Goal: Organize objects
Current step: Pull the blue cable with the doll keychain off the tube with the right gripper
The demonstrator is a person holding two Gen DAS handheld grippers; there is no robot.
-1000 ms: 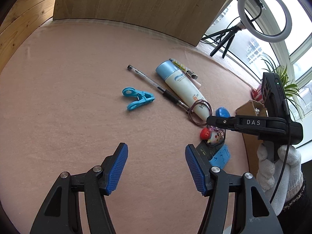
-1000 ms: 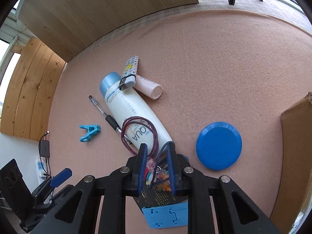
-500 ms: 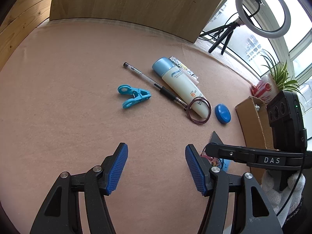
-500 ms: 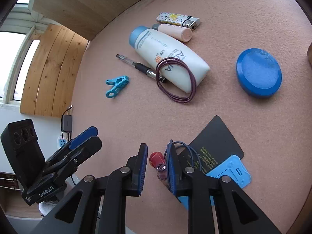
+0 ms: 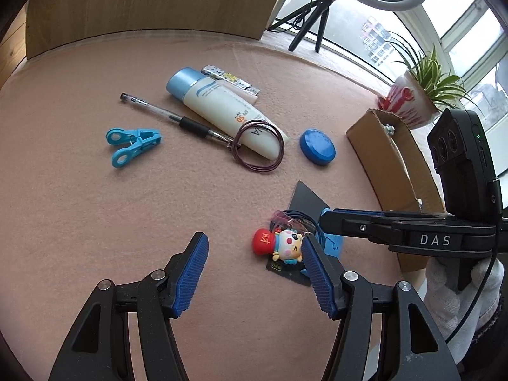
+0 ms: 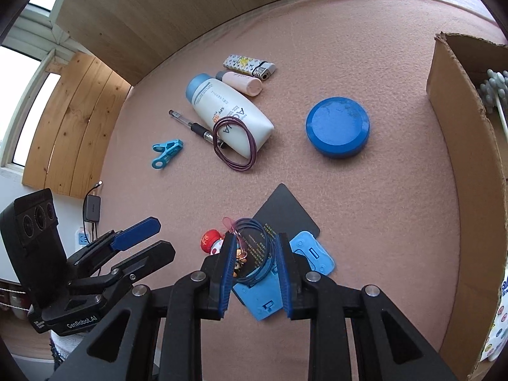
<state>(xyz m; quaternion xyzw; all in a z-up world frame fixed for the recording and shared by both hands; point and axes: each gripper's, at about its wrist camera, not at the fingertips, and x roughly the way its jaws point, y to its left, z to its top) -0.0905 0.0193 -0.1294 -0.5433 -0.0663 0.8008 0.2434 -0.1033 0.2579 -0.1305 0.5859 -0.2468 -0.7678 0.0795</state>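
A cartoon keychain toy (image 5: 282, 244) with a red hat lies on the pink cloth, its blue cord looped over a black card (image 6: 285, 212) and a flat blue piece (image 6: 312, 255). My right gripper (image 6: 255, 239) hangs over it with its jaws opening. The cord loop (image 6: 254, 247) sits between the pads, which do not press it, and the toy (image 6: 211, 241) shows just outside the left finger. My left gripper (image 5: 252, 244) stands open right beside the toy, nothing between its pads. It appears in the right wrist view (image 6: 165, 236), and the right gripper (image 5: 327, 222) in the left.
Farther out lie a sunscreen tube (image 5: 222, 108), a pen (image 5: 171, 116), a blue clip (image 5: 131, 144), purple hair ties (image 5: 258, 146), a round blue lid (image 6: 338, 127), a lighter (image 6: 249, 65) and a pink tube (image 6: 243, 82). A cardboard box (image 6: 460, 127) stands at the right; a potted plant (image 5: 409, 98) is behind it.
The right jaws have widened and the toy, pinched between them before, now lies beside the left finger. The left gripper has swung over to the toy, still open.
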